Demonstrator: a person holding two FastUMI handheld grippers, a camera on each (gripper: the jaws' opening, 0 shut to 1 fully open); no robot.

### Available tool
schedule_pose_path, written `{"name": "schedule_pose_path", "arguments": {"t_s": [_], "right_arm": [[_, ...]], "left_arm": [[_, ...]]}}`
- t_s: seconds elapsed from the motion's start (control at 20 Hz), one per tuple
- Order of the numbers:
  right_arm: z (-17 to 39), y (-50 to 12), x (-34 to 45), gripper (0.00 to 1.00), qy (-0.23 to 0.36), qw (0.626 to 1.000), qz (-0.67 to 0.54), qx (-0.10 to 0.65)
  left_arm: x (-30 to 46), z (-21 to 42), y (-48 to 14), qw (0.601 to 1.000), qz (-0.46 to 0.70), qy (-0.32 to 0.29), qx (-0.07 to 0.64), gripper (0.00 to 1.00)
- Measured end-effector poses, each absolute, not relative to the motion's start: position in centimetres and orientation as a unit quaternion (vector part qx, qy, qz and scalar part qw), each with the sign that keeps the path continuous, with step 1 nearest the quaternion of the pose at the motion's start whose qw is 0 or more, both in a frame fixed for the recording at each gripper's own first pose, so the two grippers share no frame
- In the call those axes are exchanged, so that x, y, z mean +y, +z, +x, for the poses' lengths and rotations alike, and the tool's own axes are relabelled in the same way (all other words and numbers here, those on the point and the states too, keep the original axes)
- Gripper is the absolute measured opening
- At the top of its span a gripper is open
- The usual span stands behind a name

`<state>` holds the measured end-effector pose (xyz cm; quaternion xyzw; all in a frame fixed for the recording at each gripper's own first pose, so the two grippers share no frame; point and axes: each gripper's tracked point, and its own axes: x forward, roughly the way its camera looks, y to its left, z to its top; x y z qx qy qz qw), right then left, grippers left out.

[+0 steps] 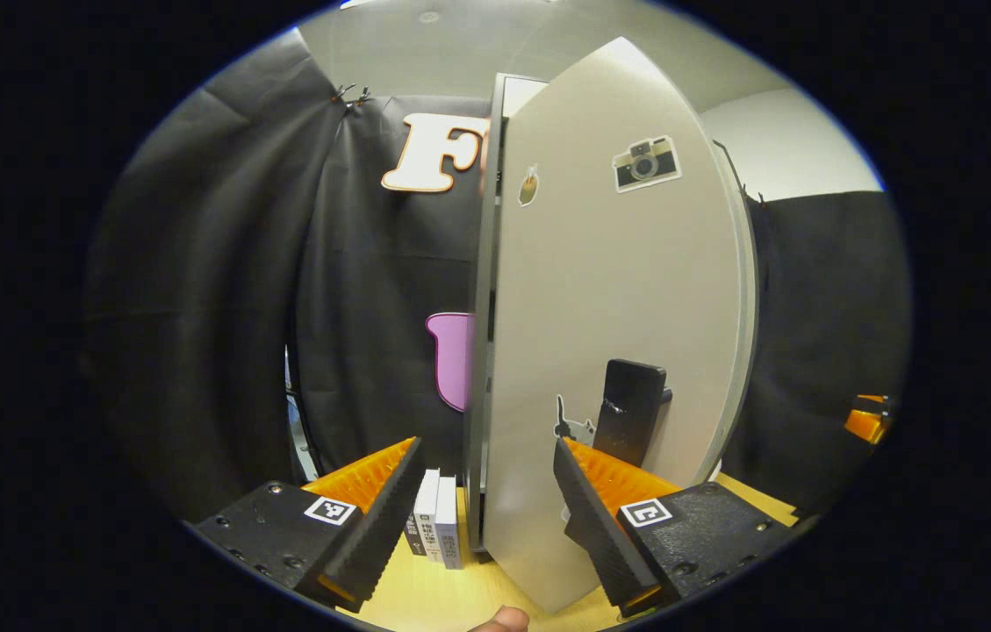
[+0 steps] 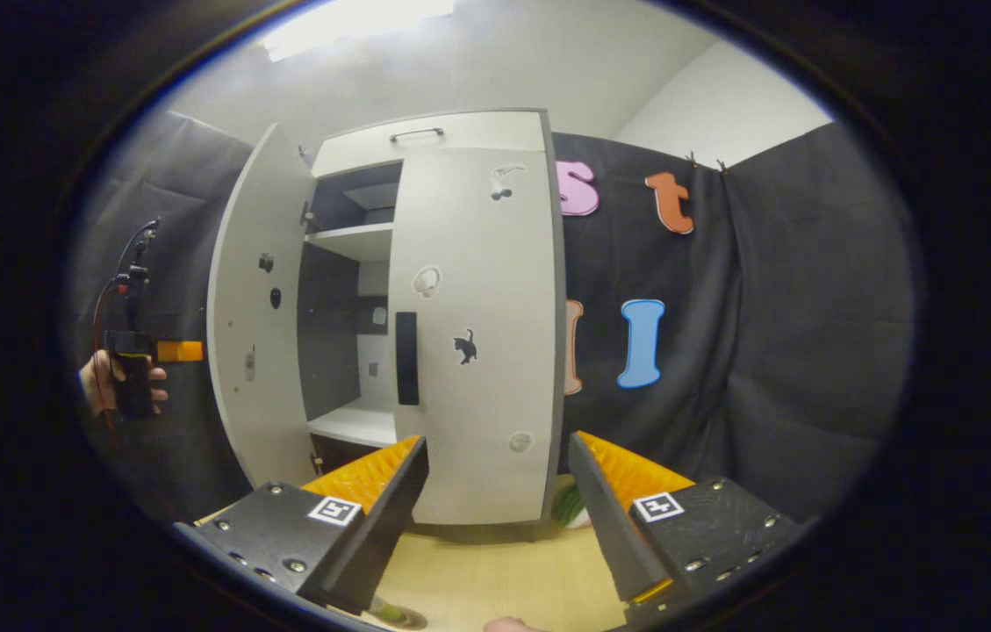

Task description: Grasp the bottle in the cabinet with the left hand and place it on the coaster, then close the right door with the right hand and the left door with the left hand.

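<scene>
beside the half-open left door [image 1: 618, 333], both tongs [image 1: 488, 491] [image 2: 495, 491] gape empty.

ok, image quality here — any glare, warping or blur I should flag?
Left gripper view: fisheye bows the open left door into a curve; even light, sharp stickers. Right gripper view: the ceiling light blows out at top; the cabinet bulges; its interior is shadowed; the left gripper at the edge is small and soft.
</scene>
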<state>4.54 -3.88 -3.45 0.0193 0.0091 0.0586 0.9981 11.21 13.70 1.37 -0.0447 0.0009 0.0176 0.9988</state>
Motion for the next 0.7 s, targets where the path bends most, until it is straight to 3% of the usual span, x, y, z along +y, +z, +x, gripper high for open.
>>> {"name": "schedule_pose_path", "arguments": {"t_s": [0.7], "right_arm": [[4.0, -4.0, -11.8, 0.96, 0.044, 0.999, 0.029, 0.015]], "left_arm": [[9.5, 14.0, 0.9, 0.997, -0.051, 0.054, 0.012, 0.94]]}}
